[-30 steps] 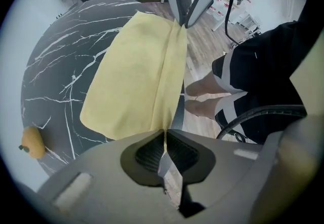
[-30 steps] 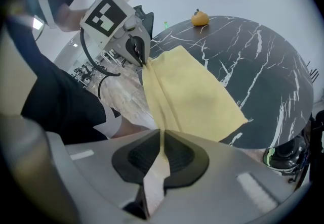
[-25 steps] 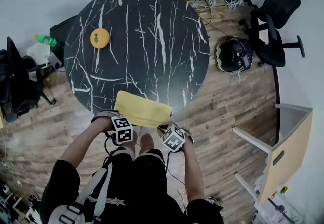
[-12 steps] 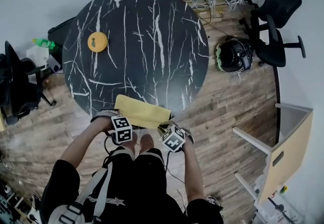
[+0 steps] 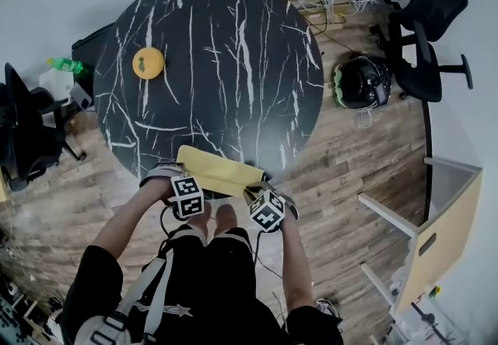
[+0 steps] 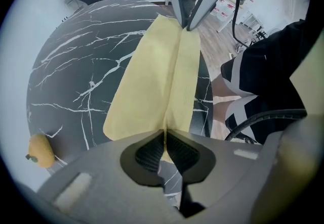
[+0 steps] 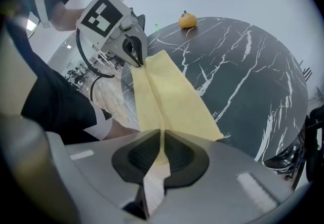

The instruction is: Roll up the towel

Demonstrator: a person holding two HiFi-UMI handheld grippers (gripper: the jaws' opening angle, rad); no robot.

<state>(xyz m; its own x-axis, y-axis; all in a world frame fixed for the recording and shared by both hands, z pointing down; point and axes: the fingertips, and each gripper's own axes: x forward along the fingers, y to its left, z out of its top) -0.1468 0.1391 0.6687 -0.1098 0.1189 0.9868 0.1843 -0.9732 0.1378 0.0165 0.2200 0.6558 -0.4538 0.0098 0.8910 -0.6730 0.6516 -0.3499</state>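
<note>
Black, white-veined round marble table (image 5: 233,47) stood on wood-plank flooring. Left gripper (image 6: 164,142) and right gripper (image 7: 162,153) each clamped one end of a raised crease in the yellow rectangular cloth towel (image 5: 220,170), which lay at the table's near edge. What appeared to be an orange fruit (image 5: 148,62) sat well apart.

towel (image 5: 222,170) 1 | table (image 5: 226,63) 1 | fruit (image 5: 148,62) 1 | grippers (image 6: 164,138) (image 7: 162,141) 2 | chairs (image 5: 23,133) (image 5: 424,24) 2

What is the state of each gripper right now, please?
The left gripper: closed, holding the yellow towel.
The right gripper: closed, holding the same yellow towel.
</note>
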